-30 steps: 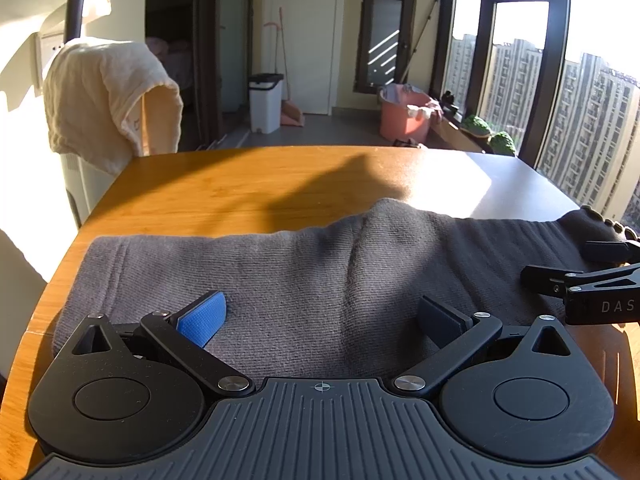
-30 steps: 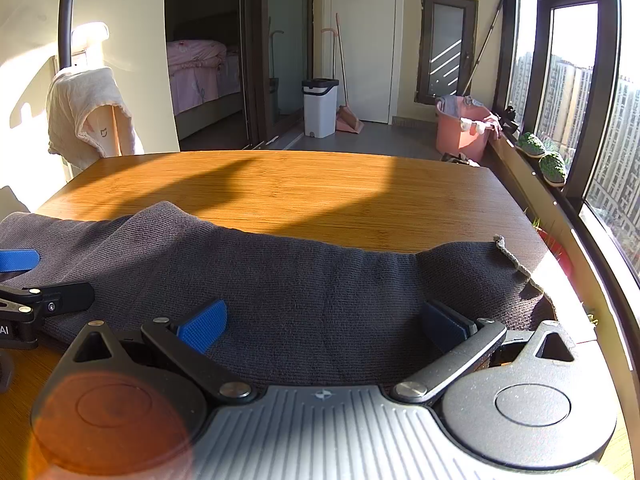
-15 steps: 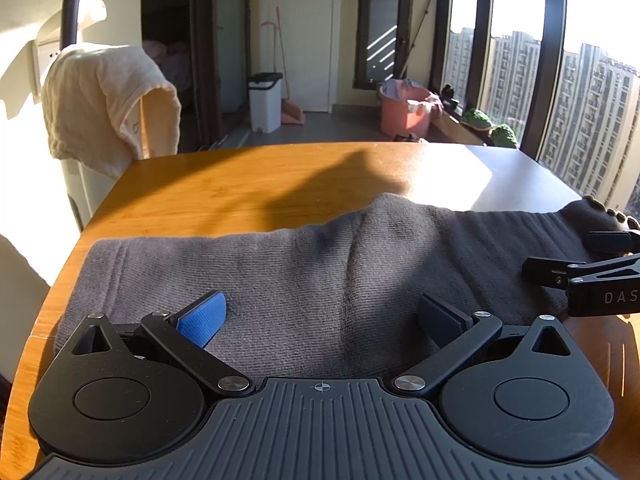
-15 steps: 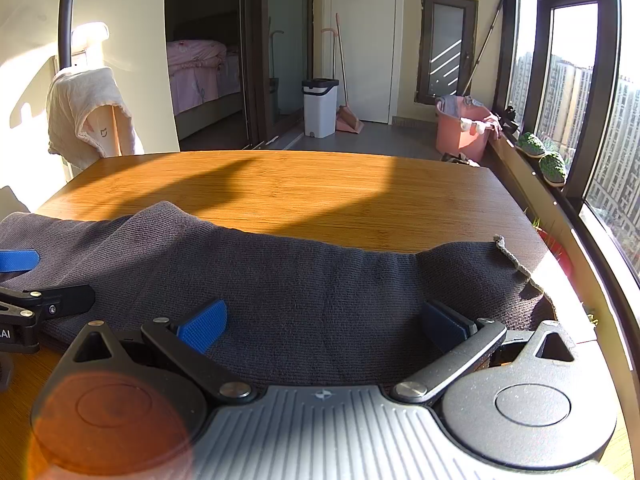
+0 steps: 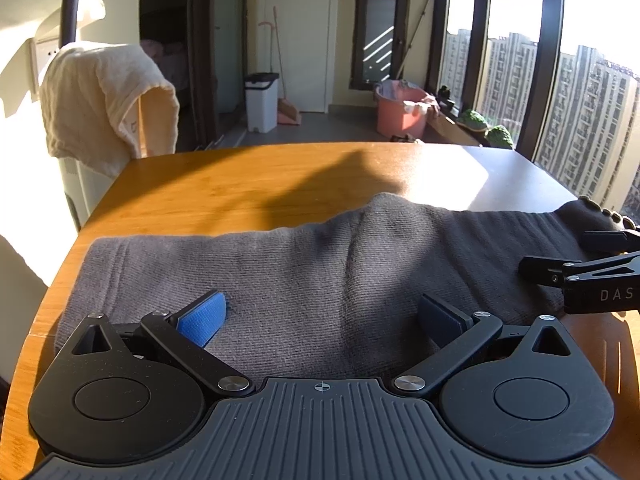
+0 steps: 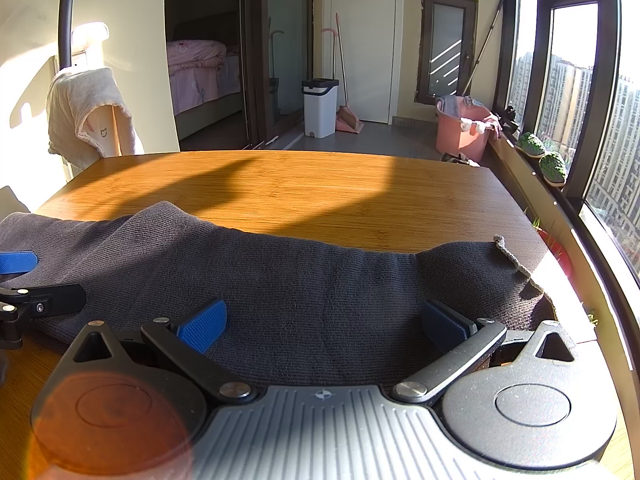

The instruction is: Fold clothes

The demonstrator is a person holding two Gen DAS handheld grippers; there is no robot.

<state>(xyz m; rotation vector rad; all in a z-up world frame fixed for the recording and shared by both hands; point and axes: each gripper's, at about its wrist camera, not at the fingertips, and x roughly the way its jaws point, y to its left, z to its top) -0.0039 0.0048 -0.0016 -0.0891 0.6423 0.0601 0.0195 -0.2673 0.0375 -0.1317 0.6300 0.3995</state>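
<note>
A dark grey knitted garment (image 5: 320, 280) lies folded in a long band across the near part of a wooden table (image 5: 240, 184); it also shows in the right wrist view (image 6: 320, 288), with a cord (image 6: 514, 258) at its right end. My left gripper (image 5: 320, 316) is open, its blue pads wide apart over the garment's left half near the front edge. My right gripper (image 6: 324, 322) is open over the right half. Each gripper shows at the edge of the other's view: the right one (image 5: 580, 276), the left one (image 6: 24, 292).
A cream towel (image 5: 104, 100) hangs over a chair back beyond the table's far left corner. The table's right edge (image 6: 560, 264) runs close to a window wall. Beyond the table stand a white bin (image 6: 320, 106) and a pink tub (image 6: 464, 128).
The left gripper has tilted or shifted slightly, so the garment and the right gripper sit a little higher in its view. The right gripper has hardly moved. Both stay open.
</note>
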